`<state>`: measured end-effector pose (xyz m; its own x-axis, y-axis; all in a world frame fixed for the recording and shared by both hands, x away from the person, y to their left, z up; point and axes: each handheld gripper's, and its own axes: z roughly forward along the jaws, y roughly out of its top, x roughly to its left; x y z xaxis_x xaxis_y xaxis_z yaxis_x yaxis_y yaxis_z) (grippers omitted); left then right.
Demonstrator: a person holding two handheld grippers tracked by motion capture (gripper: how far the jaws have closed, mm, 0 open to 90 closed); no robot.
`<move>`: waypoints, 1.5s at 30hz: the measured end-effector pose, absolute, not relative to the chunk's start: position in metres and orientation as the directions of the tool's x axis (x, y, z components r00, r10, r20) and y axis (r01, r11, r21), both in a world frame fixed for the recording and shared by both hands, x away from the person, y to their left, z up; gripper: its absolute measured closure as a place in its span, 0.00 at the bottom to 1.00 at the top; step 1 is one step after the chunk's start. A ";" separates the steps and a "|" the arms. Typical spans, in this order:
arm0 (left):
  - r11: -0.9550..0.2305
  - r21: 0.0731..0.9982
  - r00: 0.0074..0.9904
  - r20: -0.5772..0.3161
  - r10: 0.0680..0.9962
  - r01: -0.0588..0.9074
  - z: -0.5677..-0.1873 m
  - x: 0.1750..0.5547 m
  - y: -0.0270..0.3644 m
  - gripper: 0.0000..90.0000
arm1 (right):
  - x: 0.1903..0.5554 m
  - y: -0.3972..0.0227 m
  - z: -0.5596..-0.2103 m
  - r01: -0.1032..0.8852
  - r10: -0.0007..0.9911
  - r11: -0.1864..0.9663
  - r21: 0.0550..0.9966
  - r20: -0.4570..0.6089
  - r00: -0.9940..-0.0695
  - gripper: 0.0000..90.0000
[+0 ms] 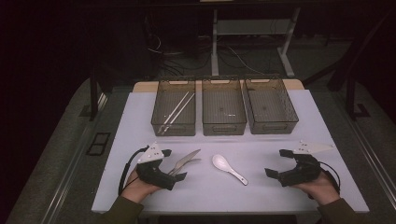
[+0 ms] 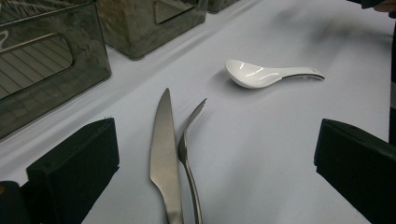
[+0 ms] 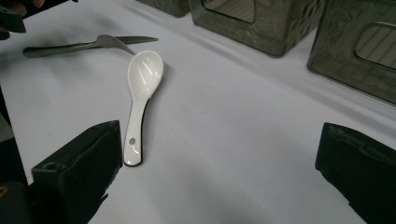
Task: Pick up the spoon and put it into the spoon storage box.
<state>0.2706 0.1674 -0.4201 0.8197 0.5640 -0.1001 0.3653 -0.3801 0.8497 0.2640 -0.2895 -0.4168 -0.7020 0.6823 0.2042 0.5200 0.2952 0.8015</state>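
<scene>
I can read no text, label, brand, number or sign in any of my views; the surfaces I see carry no legible marking.

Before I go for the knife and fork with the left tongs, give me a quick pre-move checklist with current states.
1. Left tongs open: ok.
2. Knife between the open jaws: ok.
3. Fork apart from knife: not ok, touching alongside.
4. White spoon out of the way: ok.
5. Right tongs open and away: ok.
6. Left bin has room: ok, though chopsticks lie inside.
</scene>
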 end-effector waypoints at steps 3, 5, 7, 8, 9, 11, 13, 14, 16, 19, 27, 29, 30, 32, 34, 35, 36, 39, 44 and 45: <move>-0.377 0.851 0.820 -0.102 0.563 0.365 -0.420 0.271 0.168 0.00 | 0.268 -0.284 -0.416 0.518 0.674 0.303 0.800 0.205 -0.710 0.01; -0.385 0.850 0.824 -0.097 0.558 0.360 -0.421 0.272 0.167 0.00 | 0.270 -0.280 -0.416 0.523 0.673 0.305 0.796 0.209 -0.710 0.01; -0.389 0.848 0.826 -0.095 0.555 0.359 -0.421 0.272 0.167 0.00 | 0.272 -0.276 -0.415 0.521 0.668 0.320 0.791 0.201 -0.716 0.01; -0.391 0.847 0.827 -0.094 0.555 0.359 -0.420 0.272 0.167 0.00 | 0.273 -0.273 -0.414 0.522 0.668 0.317 0.791 0.205 -0.716 0.01; -0.386 0.849 0.825 -0.098 0.556 0.361 -0.420 0.272 0.166 0.00 | 0.274 -0.271 -0.414 0.519 0.666 0.316 0.794 0.204 -0.718 0.01; -0.393 0.848 0.829 -0.092 0.552 0.356 -0.420 0.271 0.165 0.00 | 0.276 -0.267 -0.413 0.518 0.655 0.318 0.794 0.211 -0.726 0.01; -0.391 0.849 0.830 -0.094 0.550 0.355 -0.421 0.270 0.165 0.00 | 0.279 -0.262 -0.411 0.519 0.650 0.314 0.795 0.219 -0.727 0.01; -0.392 0.849 0.830 -0.093 0.549 0.355 -0.421 0.270 0.165 0.00 | 0.281 -0.260 -0.411 0.516 0.646 0.314 0.797 0.219 -0.731 0.01; -0.397 0.846 0.830 -0.091 0.550 0.356 -0.422 0.271 0.164 0.00 | 0.284 -0.256 -0.411 0.516 0.641 0.320 0.794 0.219 -0.735 0.01; -0.401 0.846 0.831 -0.086 0.550 0.352 -0.421 0.271 0.164 0.00 | 0.287 -0.249 -0.410 0.519 0.635 0.321 0.792 0.227 -0.739 0.01; -0.400 0.849 0.836 -0.086 0.542 0.346 -0.420 0.274 0.160 0.00 | 0.296 -0.230 -0.409 0.524 0.611 0.330 0.785 0.245 -0.753 0.01; -0.393 0.852 0.837 -0.089 0.540 0.345 -0.420 0.274 0.160 0.00 | 0.299 -0.225 -0.409 0.517 0.603 0.337 0.787 0.242 -0.760 0.01; -0.392 0.853 0.836 -0.090 0.541 0.345 -0.420 0.274 0.160 0.00 | 0.299 -0.222 -0.409 0.518 0.600 0.335 0.787 0.246 -0.761 0.01; -0.395 0.852 0.837 -0.087 0.540 0.343 -0.420 0.274 0.161 0.00 | 0.302 -0.216 -0.409 0.517 0.589 0.341 0.785 0.250 -0.768 0.01; -0.382 0.854 0.831 -0.097 0.548 0.352 -0.421 0.273 0.162 0.00 | 0.304 -0.210 -0.408 0.514 0.582 0.344 0.786 0.251 -0.773 0.01; -0.390 0.853 0.834 -0.090 0.545 0.347 -0.420 0.273 0.163 0.00 | 0.305 -0.208 -0.408 0.510 0.577 0.345 0.788 0.250 -0.777 0.01; -0.392 0.851 0.833 -0.089 0.546 0.349 -0.420 0.273 0.163 0.00 | 0.306 -0.205 -0.409 0.511 0.578 0.343 0.788 0.251 -0.776 0.01; -0.389 0.854 0.832 -0.087 0.548 0.346 -0.421 0.272 0.163 0.00 | 0.310 -0.198 -0.410 0.514 0.570 0.346 0.785 0.260 -0.780 0.01; -0.386 0.856 0.832 -0.087 0.548 0.344 -0.420 0.272 0.163 0.00 | 0.316 -0.187 -0.412 0.514 0.553 0.348 0.784 0.270 -0.788 0.01; -0.387 0.856 0.833 -0.087 0.547 0.343 -0.421 0.272 0.163 0.00 | 0.317 -0.186 -0.412 0.510 0.549 0.353 0.784 0.268 -0.792 0.01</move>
